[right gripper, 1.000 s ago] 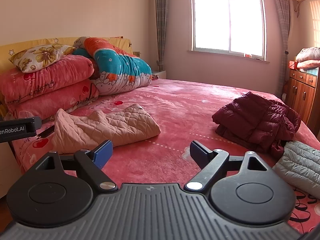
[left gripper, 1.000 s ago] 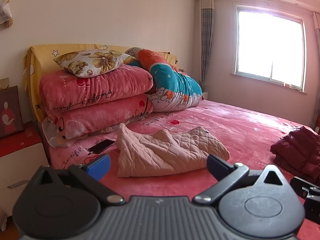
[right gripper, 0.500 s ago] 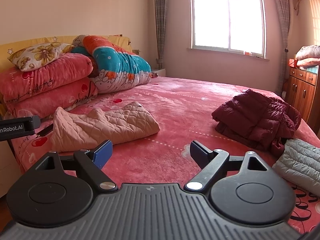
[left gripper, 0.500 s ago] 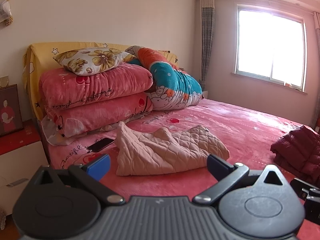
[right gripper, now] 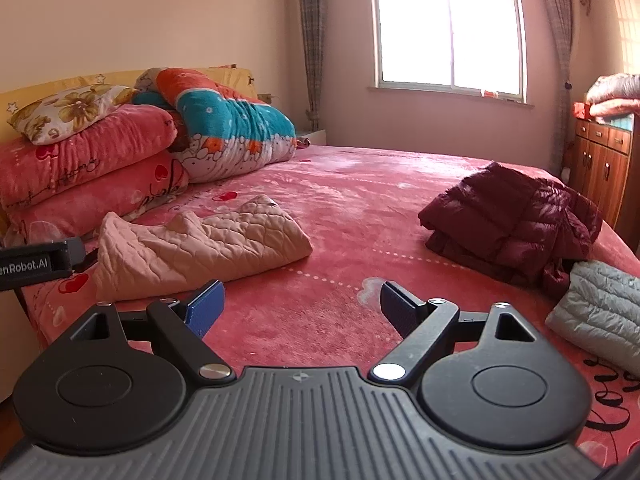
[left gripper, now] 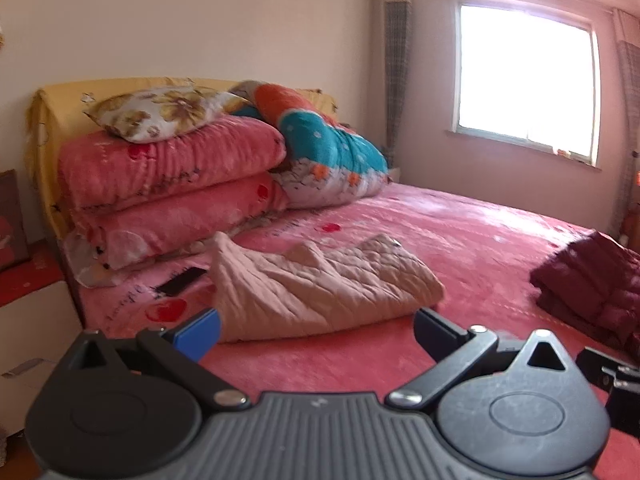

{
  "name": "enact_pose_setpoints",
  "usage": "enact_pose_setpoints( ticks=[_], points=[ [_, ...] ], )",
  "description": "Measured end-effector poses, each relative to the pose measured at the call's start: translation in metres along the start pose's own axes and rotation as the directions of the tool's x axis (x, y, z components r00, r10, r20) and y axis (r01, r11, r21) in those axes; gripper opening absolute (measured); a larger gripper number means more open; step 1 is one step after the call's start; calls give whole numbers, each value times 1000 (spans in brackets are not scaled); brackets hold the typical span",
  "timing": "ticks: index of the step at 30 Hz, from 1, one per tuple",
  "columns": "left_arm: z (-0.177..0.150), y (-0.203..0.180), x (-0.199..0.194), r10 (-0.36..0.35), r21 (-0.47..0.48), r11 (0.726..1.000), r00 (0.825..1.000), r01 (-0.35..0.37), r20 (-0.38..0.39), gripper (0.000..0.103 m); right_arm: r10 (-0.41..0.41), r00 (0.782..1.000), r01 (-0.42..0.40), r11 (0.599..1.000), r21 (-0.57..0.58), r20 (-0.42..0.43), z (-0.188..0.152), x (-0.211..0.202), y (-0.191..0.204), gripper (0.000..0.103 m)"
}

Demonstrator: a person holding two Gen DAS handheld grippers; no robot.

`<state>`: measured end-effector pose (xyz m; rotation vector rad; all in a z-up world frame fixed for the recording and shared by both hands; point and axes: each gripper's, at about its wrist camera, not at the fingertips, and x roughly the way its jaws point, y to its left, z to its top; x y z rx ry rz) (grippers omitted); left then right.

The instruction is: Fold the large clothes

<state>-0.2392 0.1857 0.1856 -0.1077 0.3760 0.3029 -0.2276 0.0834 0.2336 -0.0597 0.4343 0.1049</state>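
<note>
A beige quilted garment (left gripper: 320, 288) lies folded on the pink bed (left gripper: 472, 232), just beyond my open, empty left gripper (left gripper: 316, 330). It also shows in the right wrist view (right gripper: 196, 246), ahead and left of my open, empty right gripper (right gripper: 302, 306). A dark red puffer jacket (right gripper: 516, 220) lies crumpled on the bed's right side, and shows at the right edge of the left wrist view (left gripper: 592, 280). A grey quilted jacket (right gripper: 600, 308) lies near the right edge, next to the red one.
Stacked pink quilts (left gripper: 172, 196), a floral pillow (left gripper: 160, 112) and a teal-orange blanket (left gripper: 328, 160) fill the headboard end. A black phone (left gripper: 180, 282) lies by the beige garment. A white nightstand (left gripper: 32, 320) stands left; a wooden cabinet (right gripper: 604, 168) stands right.
Both grippers have drifted slightly toward the bed and the view has shifted a little. The clothes have not moved and both grippers stay open.
</note>
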Motion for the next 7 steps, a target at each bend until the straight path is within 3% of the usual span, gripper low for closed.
enact_pose_setpoints(
  ticks=[7],
  points=[
    [-16, -42, 16, -99, 66, 993, 994, 101, -37, 102, -65, 998, 64, 995, 72, 5, -10, 10, -29, 103]
  ],
)
